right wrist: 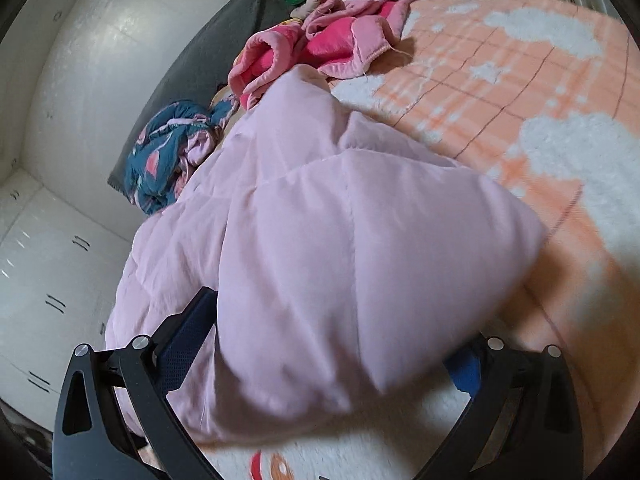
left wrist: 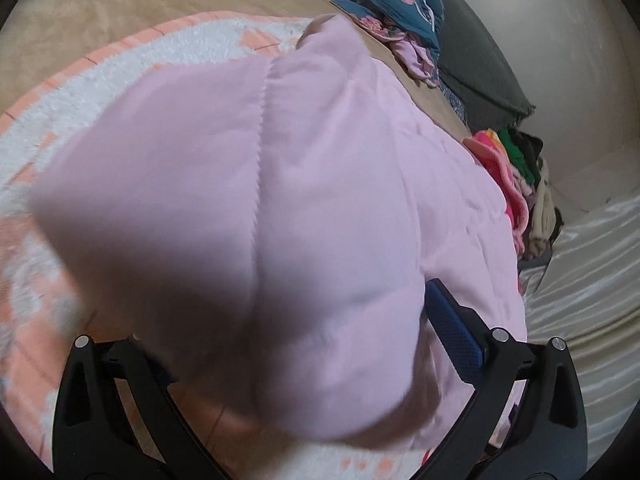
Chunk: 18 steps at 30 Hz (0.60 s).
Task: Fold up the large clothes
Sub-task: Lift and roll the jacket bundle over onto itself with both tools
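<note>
Bunching up over the orange-and-white blanket [right wrist: 520, 92] – the pale pink quilted garment [right wrist: 320, 260], pinched in the jaws of both the left gripper [left wrist: 304, 344] and right gripper [right wrist: 332, 344] – heaped clothes [right wrist: 320, 40] lie behind.

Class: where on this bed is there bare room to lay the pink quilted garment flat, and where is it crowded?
Free: the peach-and-white blanket right of the pink quilted garment. Crowded: along the grey pillow, where the hot-pink jacket and blue patterned garment lie.
</note>
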Each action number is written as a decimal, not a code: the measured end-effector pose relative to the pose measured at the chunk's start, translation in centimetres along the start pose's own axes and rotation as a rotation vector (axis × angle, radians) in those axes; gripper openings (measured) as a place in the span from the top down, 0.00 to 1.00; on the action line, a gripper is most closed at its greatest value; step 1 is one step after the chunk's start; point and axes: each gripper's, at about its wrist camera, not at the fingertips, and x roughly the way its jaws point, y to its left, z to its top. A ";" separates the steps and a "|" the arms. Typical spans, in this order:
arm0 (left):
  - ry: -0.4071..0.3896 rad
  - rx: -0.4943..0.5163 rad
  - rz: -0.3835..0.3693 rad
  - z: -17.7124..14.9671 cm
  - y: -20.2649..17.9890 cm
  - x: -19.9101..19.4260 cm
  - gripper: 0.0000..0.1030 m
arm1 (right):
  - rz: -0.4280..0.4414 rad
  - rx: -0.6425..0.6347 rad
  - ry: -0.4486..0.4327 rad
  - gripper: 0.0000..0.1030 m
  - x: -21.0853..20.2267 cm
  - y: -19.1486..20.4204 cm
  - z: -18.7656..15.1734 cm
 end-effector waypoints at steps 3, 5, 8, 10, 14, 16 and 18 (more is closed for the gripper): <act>-0.002 -0.017 0.004 0.1 0.2 0.8 0.08 | 0.006 0.007 -0.009 0.04 0.7 0.1 0.3; -0.002 -0.005 0.021 0.1 -0.2 0.8 0.08 | 0.006 0.009 -0.021 0.04 0.9 0.2 0.3; -0.019 0.042 0.034 0.2 -1.1 0.4 0.22 | 0.023 -0.003 -0.026 0.17 0.8 0.4 0.4; -0.036 0.078 0.042 0.3 -1.7 -0.3 0.41 | 0.030 -0.036 -0.037 0.35 0.4 1.1 0.4; -0.045 0.211 0.100 0.2 -4.0 -1.5 0.61 | 0.008 -0.204 -0.065 0.59 -0.8 3.7 0.3; -0.062 0.277 0.125 0.0 -5.3 -2.5 0.68 | -0.006 -0.301 -0.063 0.66 -1.5 5.0 0.3; -0.082 0.313 0.133 -0.3 -6.1 -3.9 0.70 | -0.010 -0.376 -0.072 0.69 -2.6 6.2 0.3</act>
